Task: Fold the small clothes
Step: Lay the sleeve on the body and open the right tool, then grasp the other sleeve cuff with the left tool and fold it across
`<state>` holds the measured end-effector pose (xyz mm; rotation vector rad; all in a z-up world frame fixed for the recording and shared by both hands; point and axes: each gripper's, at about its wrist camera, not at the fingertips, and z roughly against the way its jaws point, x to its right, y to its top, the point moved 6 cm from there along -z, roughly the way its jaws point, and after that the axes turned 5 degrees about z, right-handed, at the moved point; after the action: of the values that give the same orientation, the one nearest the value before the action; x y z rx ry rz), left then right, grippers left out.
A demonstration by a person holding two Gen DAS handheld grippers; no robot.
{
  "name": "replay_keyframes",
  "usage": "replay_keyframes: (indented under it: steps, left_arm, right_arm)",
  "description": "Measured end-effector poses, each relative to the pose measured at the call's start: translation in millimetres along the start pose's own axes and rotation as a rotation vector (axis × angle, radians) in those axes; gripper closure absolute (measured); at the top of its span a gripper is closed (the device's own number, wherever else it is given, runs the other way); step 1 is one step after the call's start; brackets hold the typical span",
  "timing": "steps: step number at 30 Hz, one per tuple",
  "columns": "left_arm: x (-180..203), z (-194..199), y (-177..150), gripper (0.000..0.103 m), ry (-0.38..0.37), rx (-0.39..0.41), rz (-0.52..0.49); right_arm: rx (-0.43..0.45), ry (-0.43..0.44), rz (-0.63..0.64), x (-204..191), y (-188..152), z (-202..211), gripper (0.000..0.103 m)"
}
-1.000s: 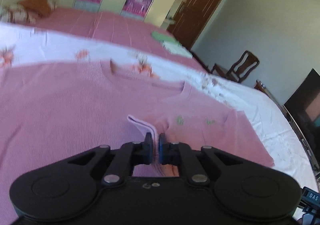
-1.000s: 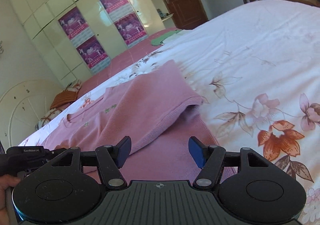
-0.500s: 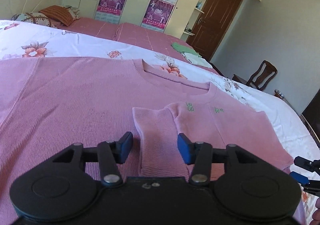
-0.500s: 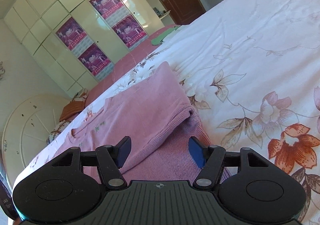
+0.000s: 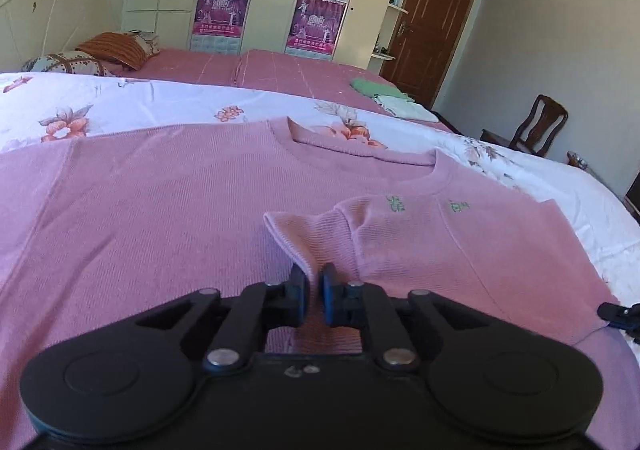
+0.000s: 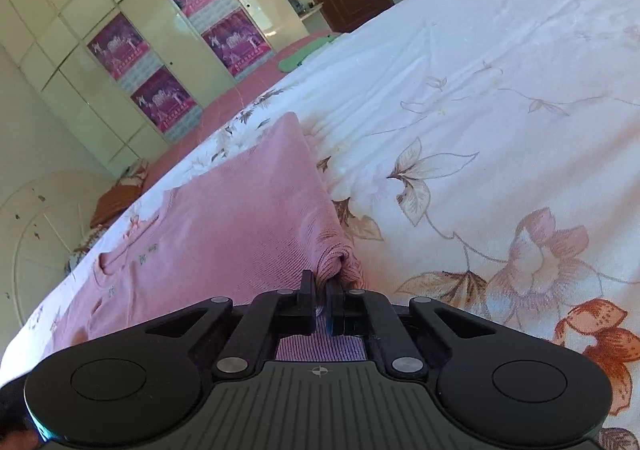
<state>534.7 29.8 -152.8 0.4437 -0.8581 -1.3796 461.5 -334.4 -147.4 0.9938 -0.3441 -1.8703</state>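
Across the floral bedspread (image 5: 132, 106) a pink knit top (image 5: 140, 218) lies flat, neckline toward twelve o'clock in the left wrist view, with a folded-in sleeve (image 5: 316, 234) resting on its chest. At the left, the left gripper (image 5: 311, 296) has just been closing, and its jaws now pinch the near end of that sleeve between them, a narrow gap held by the fabric. Over at the right, the right gripper (image 6: 319, 300) has also just closed, clamping the bunched folded edge of the top (image 6: 224, 250) at its right side, where the cloth meets the bedspread (image 6: 500, 98) at about three o'clock.

The risks, as I judge them: the left pinch looks shallow, so a lift could let the sleeve slip and unfold. The right grip may have caught only some of the layers, and pulling would then drag the fold askew or wrinkle the body.
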Motion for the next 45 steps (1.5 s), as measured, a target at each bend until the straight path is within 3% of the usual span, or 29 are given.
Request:
replay_keyframes:
  steps: [1, 2, 4, 6, 8, 9, 10, 11, 13, 15, 17, 18, 19, 21, 24, 26, 27, 30, 33, 35, 37, 40, 45]
  left_arm:
    - [-3, 8, 4, 0.075, 0.042, 0.025, 0.01]
    - [-7, 20, 7, 0.077, 0.076, 0.078, 0.022]
    - [-9, 46, 11, 0.068, 0.074, 0.162, 0.043]
    - [12, 49, 7, 0.056, 0.008, 0.136, -0.016]
    - [39, 41, -2, 0.053, -0.031, 0.117, -0.113]
    - [49, 32, -9, 0.048, -0.043, 0.089, -0.145]
    - [52, 18, -18, 0.044, -0.034, 0.012, -0.156]
    - [51, 7, -24, 0.045, -0.012, -0.031, -0.157]
    - [54, 14, -22, 0.049, -0.002, 0.005, -0.161]
    - [56, 29, -20, 0.042, -0.038, 0.076, -0.157]
    - [51, 16, -30, 0.035, -0.017, -0.029, -0.159]
    - [50, 17, -33, 0.035, -0.018, 0.001, -0.178]
    - [47, 21, -31, 0.04, -0.004, 0.003, -0.172]
    - [33, 43, -23, 0.043, -0.022, 0.038, -0.091]
    - [-9, 83, -15, 0.04, 0.032, 0.116, 0.01]
    - [-53, 111, -17, 0.04, 0.091, 0.138, 0.111]
    - [-79, 127, -19, 0.04, 0.131, 0.147, 0.17]
    - [-170, 171, -31, 0.044, 0.281, 0.171, 0.343]
    - [-269, 211, -43, 0.048, 0.372, 0.217, 0.588]
    - [-324, 229, -48, 0.048, 0.4, 0.264, 0.733]
    - [-368, 242, -49, 0.049, 0.373, 0.308, 0.858]
    - [-403, 244, -41, 0.053, 0.336, 0.325, 0.899]
    - [-428, 230, -28, 0.054, 0.289, 0.33, 0.874]
  right_arm:
    - [-0.007, 0.0, 0.003, -1, 2, 3, 0.1]
    - [0.009, -0.006, 0.018, -2, 5, 11, 0.099]
    - [0.057, -0.001, 0.064, -8, 10, 31, 0.099]
    - [0.1, -0.017, 0.141, -16, 14, 45, 0.099]
    - [0.093, -0.026, 0.208, -23, 12, 41, 0.099]
    - [0.083, -0.029, 0.234, -26, 10, 35, 0.099]
    - [0.075, -0.039, 0.265, -28, 9, 28, 0.099]
    - [0.054, -0.074, 0.299, -28, 6, 20, 0.099]
    - [-0.016, -0.103, 0.307, -19, -1, 3, 0.1]
    - [-0.014, -0.111, 0.321, -24, 1, 10, 0.099]
    - [0.057, -0.092, 0.368, -32, 1, 23, 0.099]
    - [0.052, -0.091, 0.39, -33, -2, 21, 0.099]
    - [-0.017, -0.115, 0.395, -29, -9, 10, 0.098]
    - [-0.041, -0.129, 0.402, -28, -11, 4, 0.097]
    - [0.024, -0.08, 0.372, -40, -4, 19, 0.094]
    - [0.013, -0.057, 0.365, -50, -7, 19, 0.066]
    - [0.004, -0.041, 0.355, -55, -10, 18, 0.046]
    - [-0.003, 0.028, 0.359, -77, -20, 18, 0.046]
    - [-0.018, 0.061, 0.368, -102, -29, 19, 0.046]
    - [-0.01, 0.061, 0.379, -119, -34, 23, 0.046]
    - [-0.008, 0.051, 0.368, -132, -41, 24, 0.046]
    - [-0.01, 0.032, 0.352, -153, -54, 23, 0.046]
    - [-0.02, 0.033, 0.294, -190, -78, 23, 0.046]
